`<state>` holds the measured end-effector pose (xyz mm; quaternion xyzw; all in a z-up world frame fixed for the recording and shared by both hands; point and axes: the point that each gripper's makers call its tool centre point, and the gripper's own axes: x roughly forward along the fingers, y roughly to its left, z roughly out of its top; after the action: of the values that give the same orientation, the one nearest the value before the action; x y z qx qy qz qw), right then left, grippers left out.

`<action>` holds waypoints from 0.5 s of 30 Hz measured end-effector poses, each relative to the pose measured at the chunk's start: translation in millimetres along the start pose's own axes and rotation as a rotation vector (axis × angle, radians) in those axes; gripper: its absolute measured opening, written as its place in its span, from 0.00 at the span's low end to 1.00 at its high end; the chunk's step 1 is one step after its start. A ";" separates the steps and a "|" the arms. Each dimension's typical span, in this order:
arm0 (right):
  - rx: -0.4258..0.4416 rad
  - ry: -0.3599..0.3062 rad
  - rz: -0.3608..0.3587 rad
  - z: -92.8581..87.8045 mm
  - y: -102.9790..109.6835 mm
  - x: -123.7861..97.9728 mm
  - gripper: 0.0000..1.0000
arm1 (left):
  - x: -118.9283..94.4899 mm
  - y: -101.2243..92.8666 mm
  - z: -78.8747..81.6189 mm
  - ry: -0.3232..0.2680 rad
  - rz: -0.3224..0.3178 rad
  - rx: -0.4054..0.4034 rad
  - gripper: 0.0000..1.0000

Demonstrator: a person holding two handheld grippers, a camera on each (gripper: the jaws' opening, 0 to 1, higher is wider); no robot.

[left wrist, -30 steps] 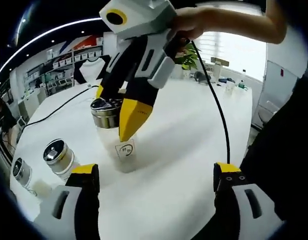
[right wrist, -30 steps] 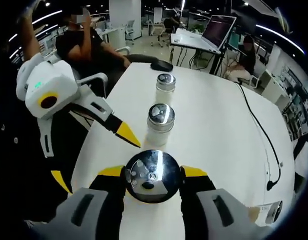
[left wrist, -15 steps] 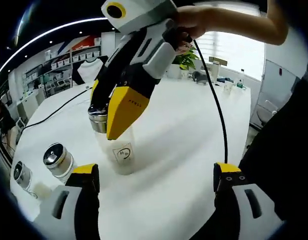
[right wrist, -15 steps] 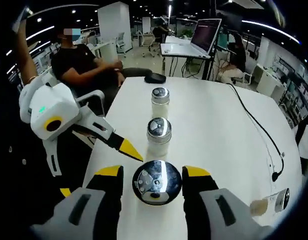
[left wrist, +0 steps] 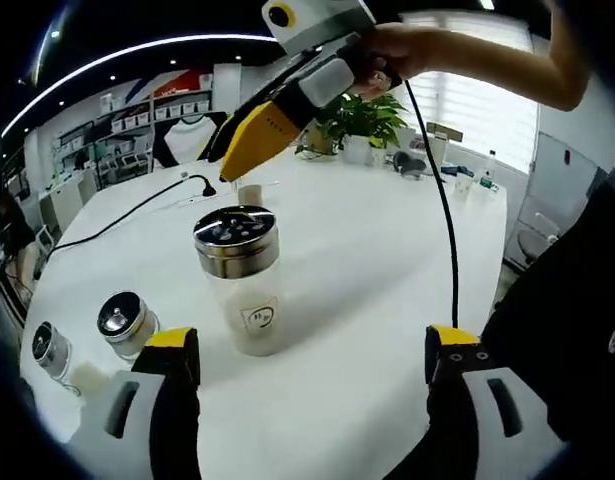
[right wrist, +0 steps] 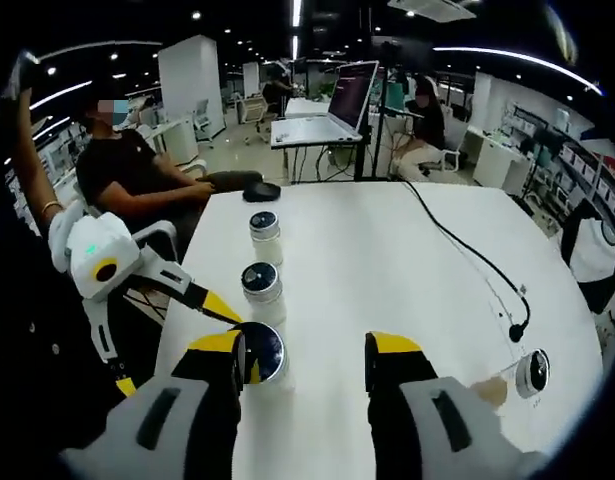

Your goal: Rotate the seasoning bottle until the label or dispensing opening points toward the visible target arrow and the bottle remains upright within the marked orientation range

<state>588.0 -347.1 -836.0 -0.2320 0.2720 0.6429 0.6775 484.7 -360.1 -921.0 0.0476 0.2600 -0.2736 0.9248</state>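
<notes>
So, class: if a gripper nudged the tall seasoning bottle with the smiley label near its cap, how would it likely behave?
The seasoning bottle is tall on a narrow base, so a high push would probably tip it. Its round body would likely roll once down. The shiny metal cap may be slippery.

**Rig look: white, black and yellow claws, dark clothes**

Left claw (left wrist: 312,350): two white jaw housings with black slot recesses, black shoulders, yellow caps at the ends. Right claw (right wrist: 309,350) built the same, white bodies with dark slots, yellow-capped ends. Seen from the left gripper view, the right claw (left wrist: 252,140) has a white body, black mid-section, a pointed yellow tip with small lettering, and a black cable (left wrist: 445,230) trailing from it. Person wears dark clothing (left wrist: 562,330); bare forearm, no sleeve.
</notes>
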 end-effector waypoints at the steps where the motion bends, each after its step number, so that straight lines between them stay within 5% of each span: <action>1: 0.011 0.001 -0.004 -1.9 -2.7 -1.8 0.47 | 0.0 0.9 0.1 0.002 0.000 -0.002 0.96; 15: 0.126 0.015 -0.233 -29.8 -92.7 -30.7 0.47 | 1.8 -12.7 -2.9 0.025 -0.018 -0.015 0.97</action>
<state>677.6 -395.9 -841.0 -0.2237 0.2882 0.5398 0.7586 477.9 -371.1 -923.8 0.0418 0.2741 -0.2791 0.9194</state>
